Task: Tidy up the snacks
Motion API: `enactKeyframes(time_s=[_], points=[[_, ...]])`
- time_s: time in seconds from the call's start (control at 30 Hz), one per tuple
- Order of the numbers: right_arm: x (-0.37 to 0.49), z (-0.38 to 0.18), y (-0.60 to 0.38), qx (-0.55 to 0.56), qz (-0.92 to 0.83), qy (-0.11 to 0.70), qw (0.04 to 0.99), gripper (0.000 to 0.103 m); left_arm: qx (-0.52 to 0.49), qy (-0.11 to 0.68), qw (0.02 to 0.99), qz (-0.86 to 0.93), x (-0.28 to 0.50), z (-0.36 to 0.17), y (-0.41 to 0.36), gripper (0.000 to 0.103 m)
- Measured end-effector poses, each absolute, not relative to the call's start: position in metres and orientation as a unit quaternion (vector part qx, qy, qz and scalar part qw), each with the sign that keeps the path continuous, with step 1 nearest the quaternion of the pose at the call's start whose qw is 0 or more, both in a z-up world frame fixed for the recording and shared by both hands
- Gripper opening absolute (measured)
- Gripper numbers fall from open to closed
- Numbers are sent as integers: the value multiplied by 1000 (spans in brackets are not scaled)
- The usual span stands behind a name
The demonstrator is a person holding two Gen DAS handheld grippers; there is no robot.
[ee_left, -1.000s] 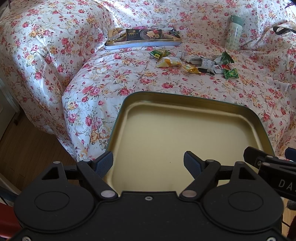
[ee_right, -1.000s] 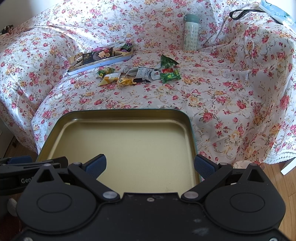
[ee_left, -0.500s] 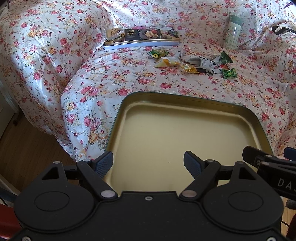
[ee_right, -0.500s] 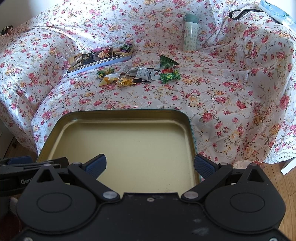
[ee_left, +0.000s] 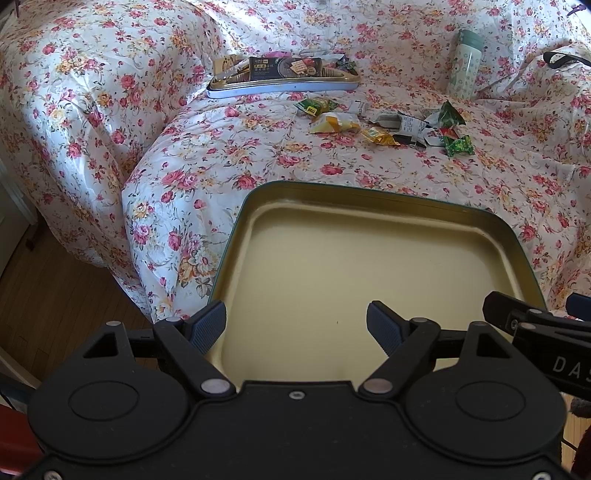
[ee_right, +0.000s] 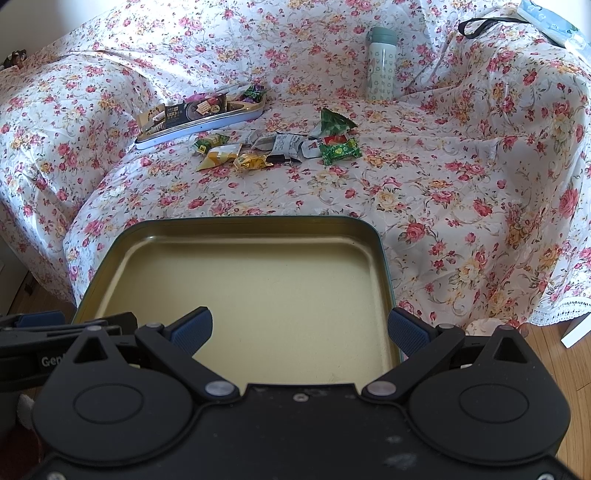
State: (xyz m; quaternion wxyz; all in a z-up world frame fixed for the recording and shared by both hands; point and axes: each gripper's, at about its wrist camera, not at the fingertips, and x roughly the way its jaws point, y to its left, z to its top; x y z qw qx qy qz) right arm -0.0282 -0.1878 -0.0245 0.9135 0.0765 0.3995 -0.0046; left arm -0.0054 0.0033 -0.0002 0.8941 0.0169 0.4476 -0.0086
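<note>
An empty gold tin tray (ee_left: 369,206) (ee_right: 258,225) with a green rim lies at the near edge of the flowered sofa. My left gripper (ee_left: 295,326) is open over its near left part; my right gripper (ee_right: 299,330) is open over its near right part. Neither holds anything. Several loose snack packets (ee_left: 384,125) (ee_right: 277,147) lie scattered further back on the seat. A second flat tin (ee_left: 284,83) (ee_right: 199,123) filled with snacks sits behind them to the left.
A pale green bottle (ee_left: 465,62) (ee_right: 380,66) stands upright at the sofa back. A black strap (ee_right: 487,24) lies on the right armrest. Wooden floor (ee_left: 55,280) (ee_right: 554,354) shows on both sides of the sofa front.
Both views sit slightly further back or higher, so the snacks appear a little further up; the tray and open grippers are otherwise unchanged.
</note>
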Motion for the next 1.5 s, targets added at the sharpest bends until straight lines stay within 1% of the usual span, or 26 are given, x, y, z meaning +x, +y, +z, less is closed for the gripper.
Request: enactKeyframes(time_s=[0.57,0.77,1.0,1.3,1.5], points=[[-29,-28,-188,77,-4,402,912,103,11,444,896,-7,-6,0,8,84],[-26,-33,-190,79,-4,407,910,103,3,429,903,-9,-3,4,11,84],[-12,-31,-198,97,-4,398,912,103,-9,407,913,-2,31,16,24,84],[35,-19,-215,92,-27,371,924,103,17,375,927,-11,92,32,28,84],[77,-18,-229,87,-38,361,928,103,47,359,931,-35,137,29,21,85]])
